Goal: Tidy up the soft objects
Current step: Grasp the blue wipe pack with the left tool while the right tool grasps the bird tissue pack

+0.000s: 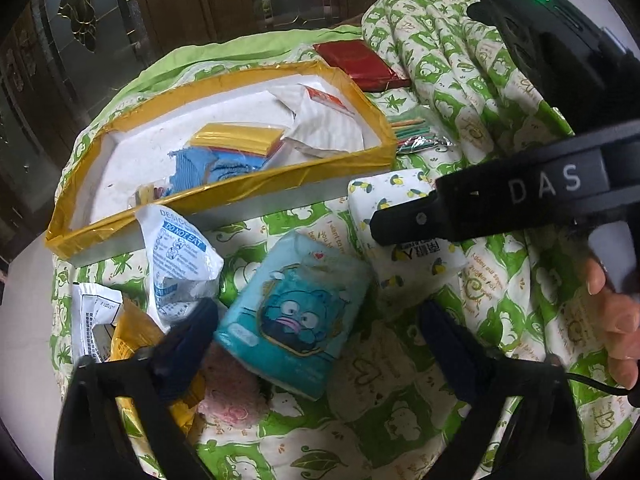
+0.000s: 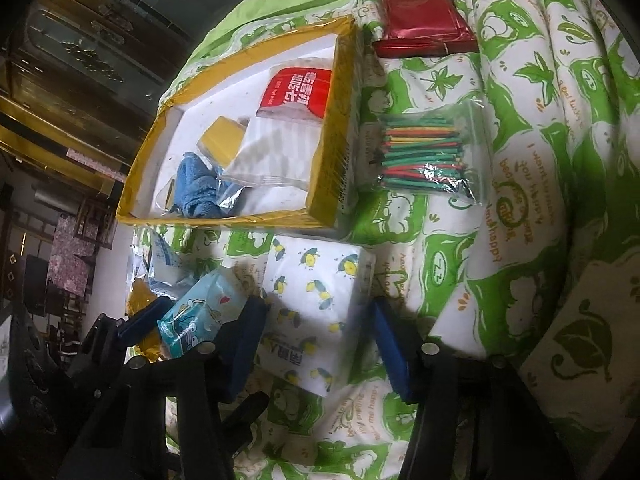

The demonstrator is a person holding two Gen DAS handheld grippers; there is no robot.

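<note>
A teal tissue pack [image 1: 296,312] with a cartoon face lies on the green-and-white quilt [image 1: 500,312]. My left gripper [image 1: 316,312] straddles it, open; its left fingertip is close to the pack's edge and a gap shows on the right. Beside it lies a white lemon-print tissue pack [image 2: 316,300]. My right gripper [image 2: 318,308] stands over this pack with a pad near each side and a thin shadowed gap at the right pad. In the left wrist view one of the right gripper's fingers [image 1: 404,224] crosses the lemon-print pack [image 1: 424,264].
A white box with a yellow-taped rim [image 1: 248,192] holds a blue cloth [image 2: 196,192], a yellow packet and white packets. A red pouch [image 2: 420,24], a bag of coloured sticks [image 2: 424,156], a desiccant sachet [image 1: 180,264] and a pink fluffy item [image 1: 232,396] lie around. A hand [image 1: 616,320] grips the right tool.
</note>
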